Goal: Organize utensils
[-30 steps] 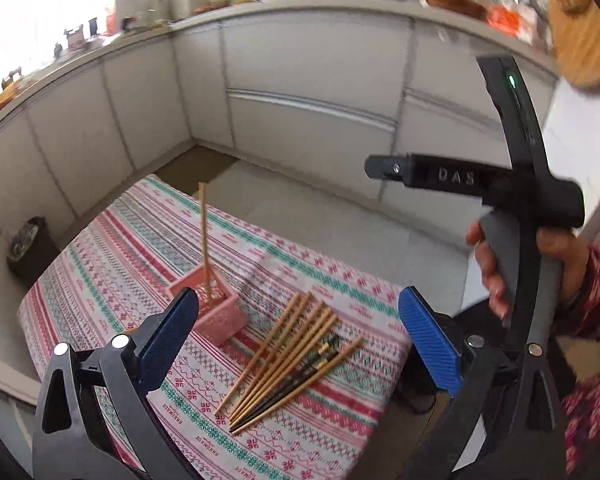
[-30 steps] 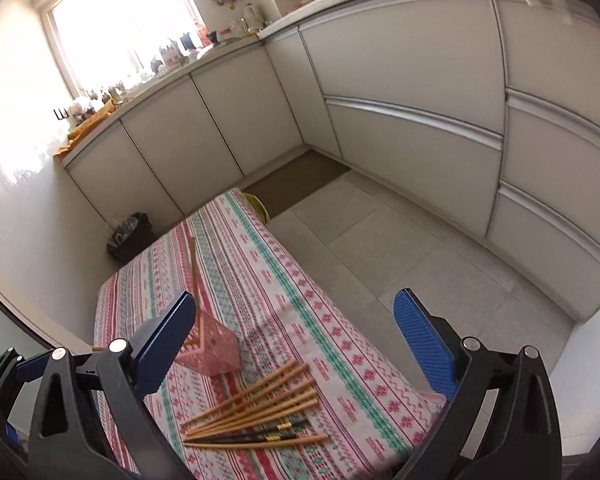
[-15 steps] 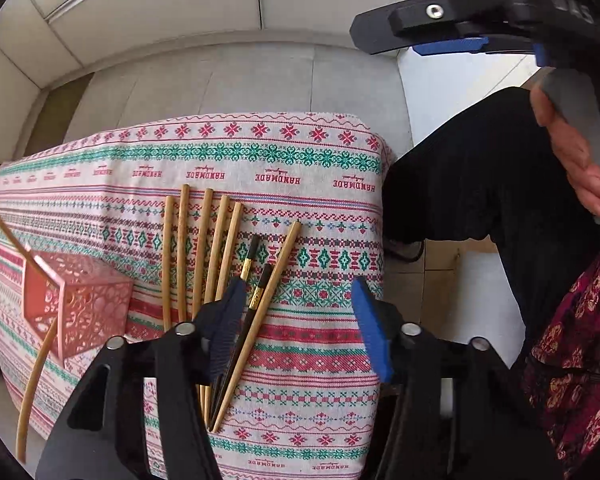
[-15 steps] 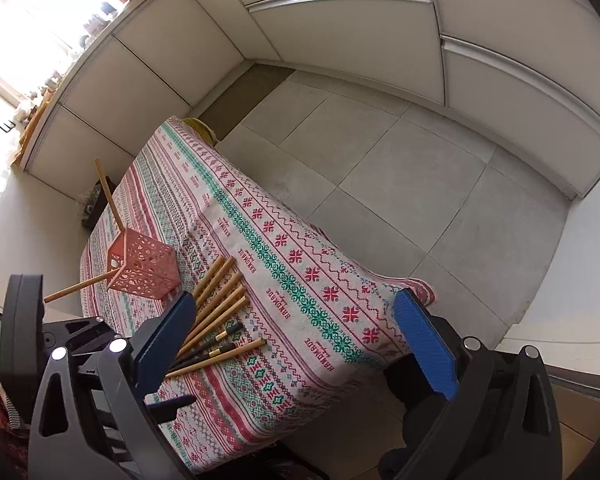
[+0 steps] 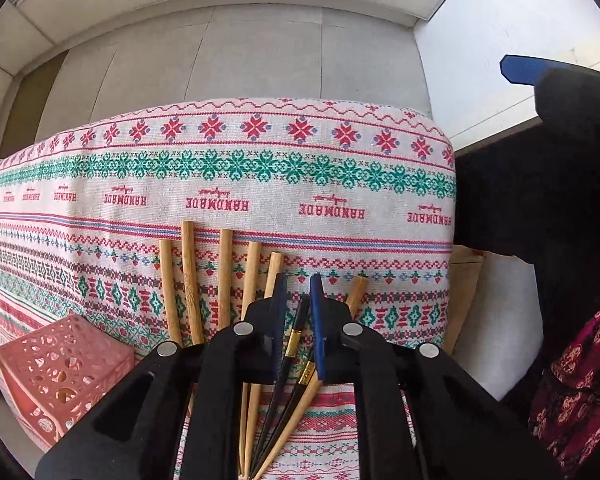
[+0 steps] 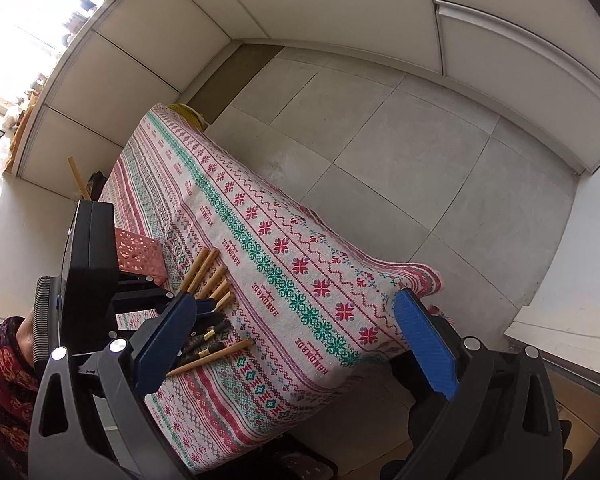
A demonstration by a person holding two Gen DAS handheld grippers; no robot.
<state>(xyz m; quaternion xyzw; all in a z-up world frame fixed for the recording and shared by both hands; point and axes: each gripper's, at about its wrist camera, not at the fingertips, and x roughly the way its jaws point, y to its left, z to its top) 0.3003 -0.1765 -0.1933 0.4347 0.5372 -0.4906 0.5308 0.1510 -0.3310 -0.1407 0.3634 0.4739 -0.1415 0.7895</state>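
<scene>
Left tool (image 5: 298, 300) clamped on black chopstick (image 5: 296, 330), pink basket (image 5: 60, 368) at 9 o'clock; right tool (image 6: 300, 344) apart.

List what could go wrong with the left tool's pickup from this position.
1. The left tool has closed around a black chopstick, but a second black one and a wooden chopstick lie right against it; they could be dragged or lifted too.
2. The pile sits near the tablecloth edge, so a nudged stick might roll off.
3. The pink basket looks light and already holds a chopstick; inserting another could tip it.
</scene>
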